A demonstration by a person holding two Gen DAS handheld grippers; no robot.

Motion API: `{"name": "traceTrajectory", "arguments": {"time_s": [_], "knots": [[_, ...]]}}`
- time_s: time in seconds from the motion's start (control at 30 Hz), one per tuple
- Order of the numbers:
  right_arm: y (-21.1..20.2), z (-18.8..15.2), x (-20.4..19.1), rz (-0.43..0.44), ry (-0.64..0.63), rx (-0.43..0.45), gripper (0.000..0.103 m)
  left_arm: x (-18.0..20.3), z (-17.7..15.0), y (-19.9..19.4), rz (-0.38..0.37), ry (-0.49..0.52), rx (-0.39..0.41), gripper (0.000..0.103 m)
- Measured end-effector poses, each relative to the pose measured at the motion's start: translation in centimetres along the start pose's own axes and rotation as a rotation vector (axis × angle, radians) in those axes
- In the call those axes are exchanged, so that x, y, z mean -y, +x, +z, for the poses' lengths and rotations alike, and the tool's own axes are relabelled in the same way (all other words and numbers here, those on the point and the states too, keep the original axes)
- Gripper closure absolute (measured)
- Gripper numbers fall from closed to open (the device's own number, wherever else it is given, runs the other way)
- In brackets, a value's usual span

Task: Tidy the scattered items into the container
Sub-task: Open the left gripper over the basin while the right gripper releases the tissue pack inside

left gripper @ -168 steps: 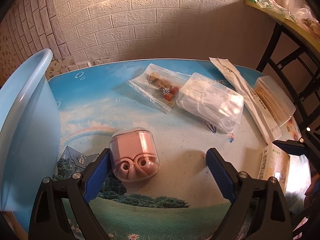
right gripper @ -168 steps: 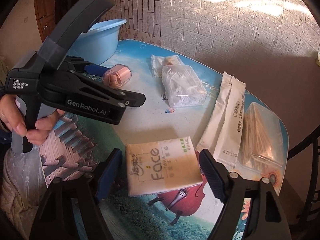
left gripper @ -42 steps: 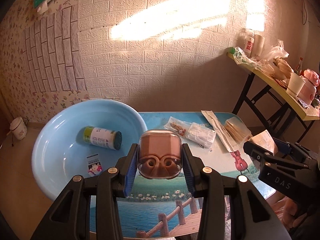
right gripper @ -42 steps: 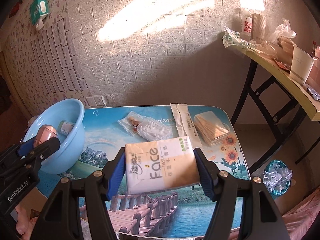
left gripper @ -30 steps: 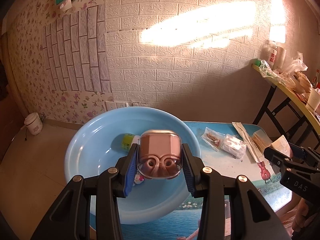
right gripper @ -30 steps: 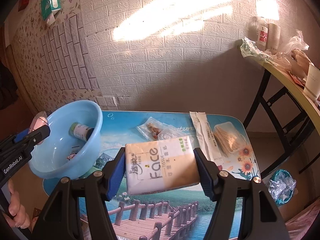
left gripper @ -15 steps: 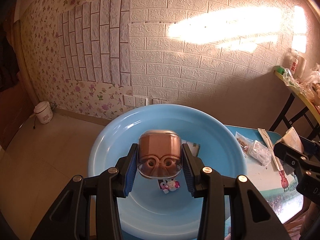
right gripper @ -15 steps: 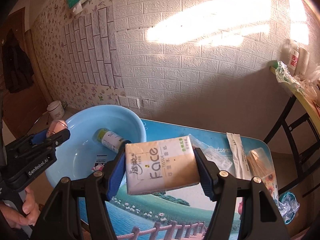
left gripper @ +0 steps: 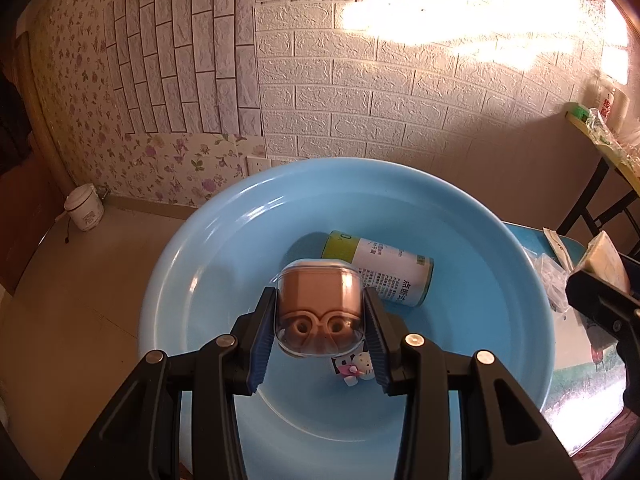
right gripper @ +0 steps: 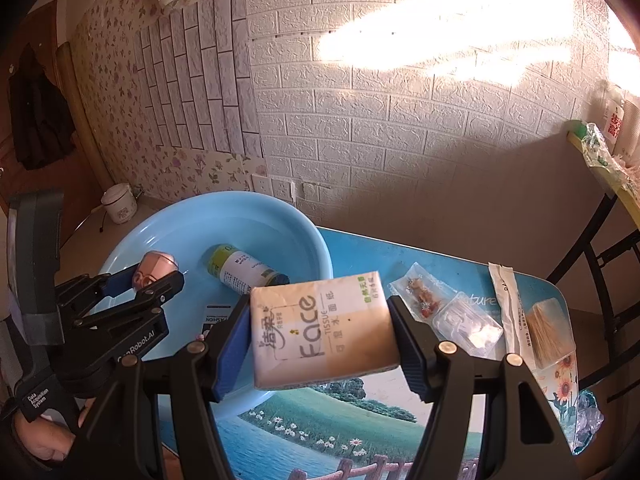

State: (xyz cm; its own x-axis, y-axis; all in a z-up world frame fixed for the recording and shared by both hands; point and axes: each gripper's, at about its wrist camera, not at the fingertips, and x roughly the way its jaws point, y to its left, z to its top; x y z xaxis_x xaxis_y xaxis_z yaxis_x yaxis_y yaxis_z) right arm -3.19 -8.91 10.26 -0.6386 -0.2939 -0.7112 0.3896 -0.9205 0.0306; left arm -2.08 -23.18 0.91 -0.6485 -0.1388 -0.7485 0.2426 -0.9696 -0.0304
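Note:
My left gripper is shut on a pink earbud case in a clear cover, held above the middle of the light blue basin. In the basin lie a green-and-white bottle and a small cartoon card. My right gripper is shut on a tissue pack marked "Face", held over the basin's right rim. The left gripper with the case shows at the left of the right wrist view.
On the picture-printed table lie a clear bag of small trinkets, a clear plastic box, a long white sachet and a box of toothpicks. A side table stands at the right; a white pot sits on the floor.
Both grippers have moved left with their loads. The earbud case is now lower over the basin's middle, and the tissue pack has reached the basin's right rim.

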Motion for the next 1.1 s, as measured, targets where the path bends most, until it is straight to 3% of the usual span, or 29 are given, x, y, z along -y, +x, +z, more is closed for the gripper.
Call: {"name": "traceTrajectory", "arguments": {"time_s": [0.27,0.4,0.57,0.7,0.77,0.93,1.1], "knots": [[1.4,-0.5,-0.6,0.005,-0.006,-0.026,0.036,0.0,-0.4,0.0,0.010,0.014,-0.002,0.061],[1.4,-0.6,-0.9,0.005,-0.007,-0.027,0.036,0.3,-0.5,-0.5,0.011,0.039,0.014,0.038],[1.6,-0.6,-1.0,0.003,-0.007,-0.031,0.036,-0.1,-0.8,-0.9,0.006,0.032,0.018,0.032],[1.7,-0.7,-1.2,0.003,-0.010,-0.037,0.036,-1.1,-0.7,-2.1,-0.009,0.000,0.051,0.009],[1.7,-0.7,-1.3,0.003,-0.011,-0.036,0.036,-1.6,-0.7,-3.2,-0.012,-0.011,0.094,0.005],[2.1,-0.7,-1.8,0.010,-0.020,-0.041,0.036,-1.7,-0.3,-4.5,-0.012,0.018,0.132,0.000],[2.5,-0.7,-2.6,0.030,-0.042,-0.046,0.036,-2.5,-0.2,-4.5,-0.004,0.015,0.107,0.000]]}}
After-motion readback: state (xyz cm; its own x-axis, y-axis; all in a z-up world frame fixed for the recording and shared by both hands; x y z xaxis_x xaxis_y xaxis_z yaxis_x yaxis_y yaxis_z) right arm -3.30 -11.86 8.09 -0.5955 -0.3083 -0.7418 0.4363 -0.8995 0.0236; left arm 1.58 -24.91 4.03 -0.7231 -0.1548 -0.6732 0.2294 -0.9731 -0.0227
